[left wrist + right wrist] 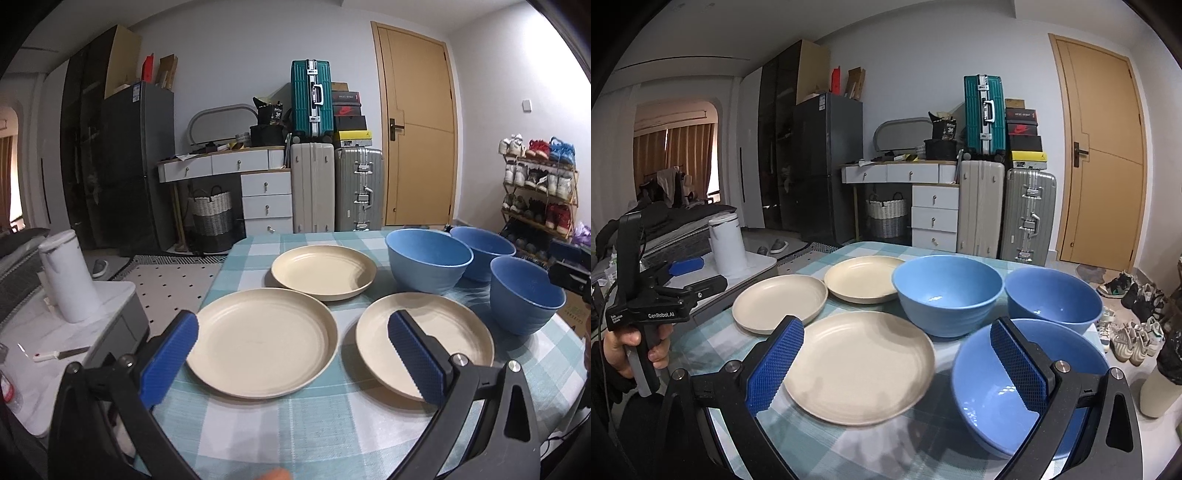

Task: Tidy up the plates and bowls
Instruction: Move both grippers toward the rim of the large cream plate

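The left gripper (291, 339) is held spread wide, nothing between its blue pads (173, 350), hovering above the near-left cream plate (262, 341). A second plate (432, 343) is seen beside it, a third (324, 271) behind, none stacked. Three blue bowls (428, 264) are set apart on the checked tablecloth (314, 424).

From the right wrist, the right gripper (899, 354) is likewise gaping and empty, poised over the near plate (860, 365) and the nearest bowl (997, 398). The other two bowls (947, 295) are seen standing singly. Nothing is judged sorted yet; all stacking remains.
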{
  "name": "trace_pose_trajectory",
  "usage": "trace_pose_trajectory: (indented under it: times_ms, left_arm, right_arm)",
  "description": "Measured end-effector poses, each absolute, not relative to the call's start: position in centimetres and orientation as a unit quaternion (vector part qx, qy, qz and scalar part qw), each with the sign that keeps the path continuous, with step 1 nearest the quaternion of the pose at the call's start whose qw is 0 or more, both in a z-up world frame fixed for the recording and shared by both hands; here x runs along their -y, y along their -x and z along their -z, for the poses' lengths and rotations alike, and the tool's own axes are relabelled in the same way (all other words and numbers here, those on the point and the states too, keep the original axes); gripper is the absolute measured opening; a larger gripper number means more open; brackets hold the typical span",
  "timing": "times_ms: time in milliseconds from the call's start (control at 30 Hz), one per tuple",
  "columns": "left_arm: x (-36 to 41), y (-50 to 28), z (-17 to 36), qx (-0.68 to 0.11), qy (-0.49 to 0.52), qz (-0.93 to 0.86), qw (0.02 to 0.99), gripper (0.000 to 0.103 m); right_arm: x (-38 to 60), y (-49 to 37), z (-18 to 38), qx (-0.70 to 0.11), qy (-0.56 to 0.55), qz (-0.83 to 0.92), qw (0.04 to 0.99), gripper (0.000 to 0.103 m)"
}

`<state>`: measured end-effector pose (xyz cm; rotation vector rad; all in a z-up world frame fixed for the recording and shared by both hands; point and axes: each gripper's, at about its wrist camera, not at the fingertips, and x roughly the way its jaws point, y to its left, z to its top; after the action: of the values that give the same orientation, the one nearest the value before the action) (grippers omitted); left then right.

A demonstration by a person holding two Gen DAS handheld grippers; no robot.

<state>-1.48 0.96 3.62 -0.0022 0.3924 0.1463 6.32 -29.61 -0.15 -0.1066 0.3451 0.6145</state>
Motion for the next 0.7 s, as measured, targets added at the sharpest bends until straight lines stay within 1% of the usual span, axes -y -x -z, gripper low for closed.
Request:
trace_pose_trajectory:
  times_ms: [433,700]
  left_arm:
    - [-3.5,1.2,-4.4,-0.226,0.007,-0.085,0.970,0.103]
    - [-5.2,0.2,-4.3,-0.249,0.036,-0.088,0.964,0.103]
  right_arm:
    - [24.6,-7.6,-1.9,-0.196,0.066,-0.331,0.921,0.103]
    - [22.0,-8.4,-2.2,-0.207,0.081,-0.345,0.912,0.103]
